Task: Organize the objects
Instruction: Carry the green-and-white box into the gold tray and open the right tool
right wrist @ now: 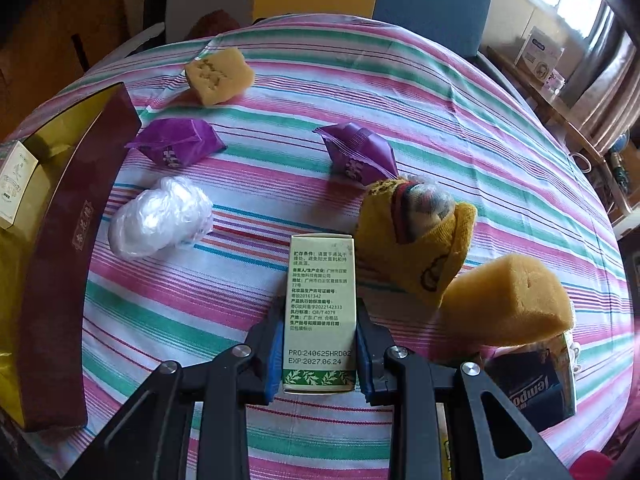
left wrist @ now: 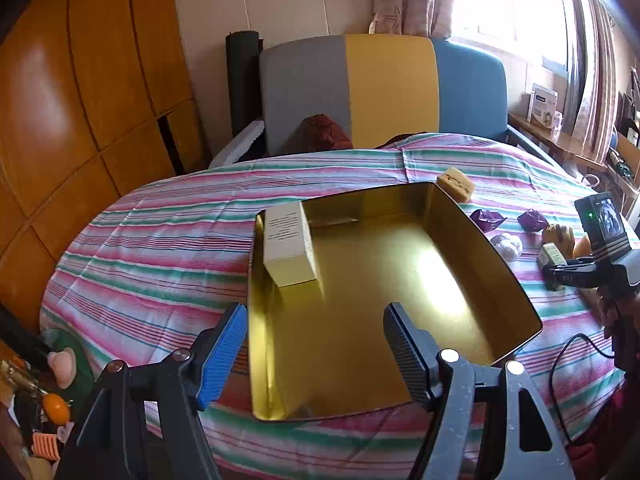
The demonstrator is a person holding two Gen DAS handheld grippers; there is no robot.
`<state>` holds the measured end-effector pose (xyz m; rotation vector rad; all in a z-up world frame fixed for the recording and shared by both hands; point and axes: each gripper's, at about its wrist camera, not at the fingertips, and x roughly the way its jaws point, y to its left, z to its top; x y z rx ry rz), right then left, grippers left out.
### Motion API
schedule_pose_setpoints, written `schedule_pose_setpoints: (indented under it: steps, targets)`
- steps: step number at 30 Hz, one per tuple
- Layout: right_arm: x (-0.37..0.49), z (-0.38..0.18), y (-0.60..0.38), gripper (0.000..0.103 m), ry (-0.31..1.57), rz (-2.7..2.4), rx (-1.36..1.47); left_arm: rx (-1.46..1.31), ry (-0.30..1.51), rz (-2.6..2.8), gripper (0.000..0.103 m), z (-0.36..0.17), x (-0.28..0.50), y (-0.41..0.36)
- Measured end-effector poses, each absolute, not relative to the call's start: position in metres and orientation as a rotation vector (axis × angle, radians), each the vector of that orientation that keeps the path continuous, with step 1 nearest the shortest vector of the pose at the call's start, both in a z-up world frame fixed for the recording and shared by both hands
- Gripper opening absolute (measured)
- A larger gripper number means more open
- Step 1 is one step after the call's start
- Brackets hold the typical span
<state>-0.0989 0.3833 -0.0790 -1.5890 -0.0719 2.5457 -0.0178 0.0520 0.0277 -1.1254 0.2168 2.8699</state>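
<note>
A gold tin tray lies on the striped tablecloth, with a cream carton resting in its far left corner. My left gripper hangs open above the tray's near edge, nothing between its blue pads. In the right wrist view my right gripper is shut on a green and white box, held just over the cloth. The same tray shows at the left with its maroon wall. In the left wrist view the right gripper's body is at the far right.
Loose on the cloth are two purple packets, a clear plastic ball, two yellow sponges, a yellow sock bundle and a tissue pack. A striped sofa stands behind the table.
</note>
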Motion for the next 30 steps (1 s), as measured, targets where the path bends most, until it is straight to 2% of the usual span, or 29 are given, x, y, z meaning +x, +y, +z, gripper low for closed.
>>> schedule_pose_setpoints:
  steps: [5,10,20,26,30]
  targets:
    - [-0.098,-0.072,0.383,0.03,-0.052,2.528,-1.596,-1.107,0.237,2.909,0.072,0.033,-0.009,0.04]
    - [-0.091,-0.041,0.368,0.03,-0.028,2.598,-1.534,-1.075,0.263,2.945,0.072,0.039,0.001,0.029]
    - [-0.089,0.017,0.274,0.03,0.003,2.874,-1.493,-1.077,0.257,2.983,0.072,0.042,0.006,0.009]
    - [-0.1,0.011,0.194,0.03,0.039,2.989,-1.666,-1.119,0.239,2.993,0.072,0.036,0.005,-0.009]
    - [-0.104,-0.005,0.126,0.03,-0.045,3.038,-1.775,-1.172,0.193,3.025,0.072,0.032,0.003,-0.035]
